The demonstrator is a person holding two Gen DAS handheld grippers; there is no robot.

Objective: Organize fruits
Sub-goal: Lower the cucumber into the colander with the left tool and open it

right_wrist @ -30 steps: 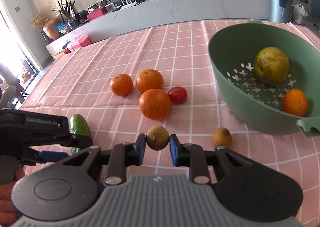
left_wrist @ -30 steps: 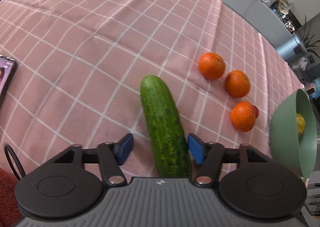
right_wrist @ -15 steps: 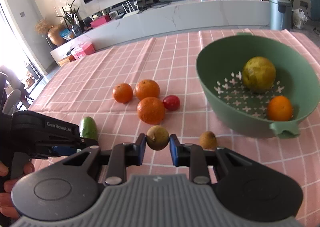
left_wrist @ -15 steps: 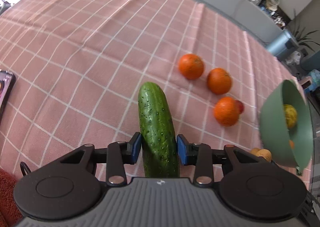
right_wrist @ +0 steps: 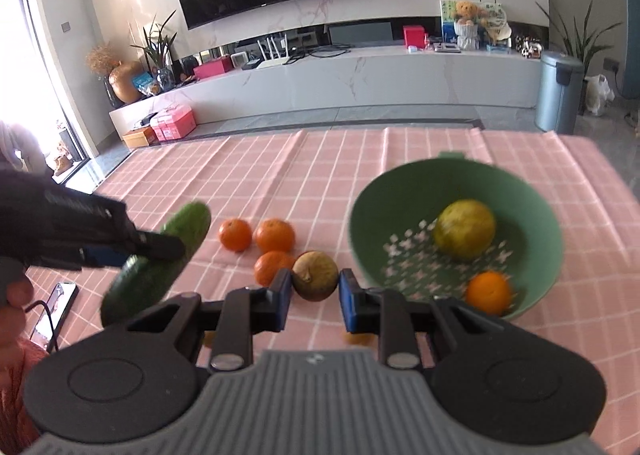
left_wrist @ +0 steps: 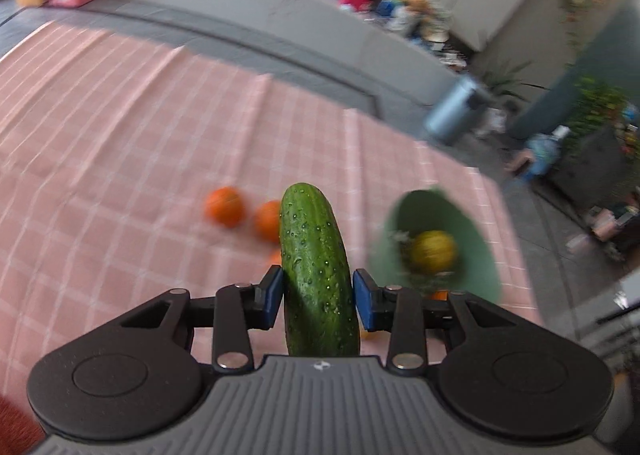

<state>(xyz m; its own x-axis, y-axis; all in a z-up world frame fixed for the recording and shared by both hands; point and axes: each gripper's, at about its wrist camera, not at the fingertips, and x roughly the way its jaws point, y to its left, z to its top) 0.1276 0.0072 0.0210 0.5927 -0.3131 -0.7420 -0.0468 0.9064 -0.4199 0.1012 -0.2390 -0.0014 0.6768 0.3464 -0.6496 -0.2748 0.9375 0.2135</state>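
My left gripper (left_wrist: 318, 297) is shut on a green cucumber (left_wrist: 316, 271) and holds it in the air above the pink checked cloth; it also shows in the right wrist view (right_wrist: 160, 259). My right gripper (right_wrist: 314, 295) is shut on a small brown round fruit (right_wrist: 315, 275), lifted above the table. A green colander bowl (right_wrist: 536, 255) to the right holds a yellow-green fruit (right_wrist: 464, 229) and an orange (right_wrist: 488, 291). Three oranges (right_wrist: 275, 235) lie on the cloth left of the bowl.
A phone (right_wrist: 54, 313) with a cable lies at the table's left front. A grey bin (right_wrist: 558, 91) stands on the floor beyond the far right corner. A low white cabinet (right_wrist: 360, 79) runs behind the table.
My left gripper closed on the cucumber and lifted it off the cloth, swinging toward the bowl. My right gripper rose with the brown fruit.
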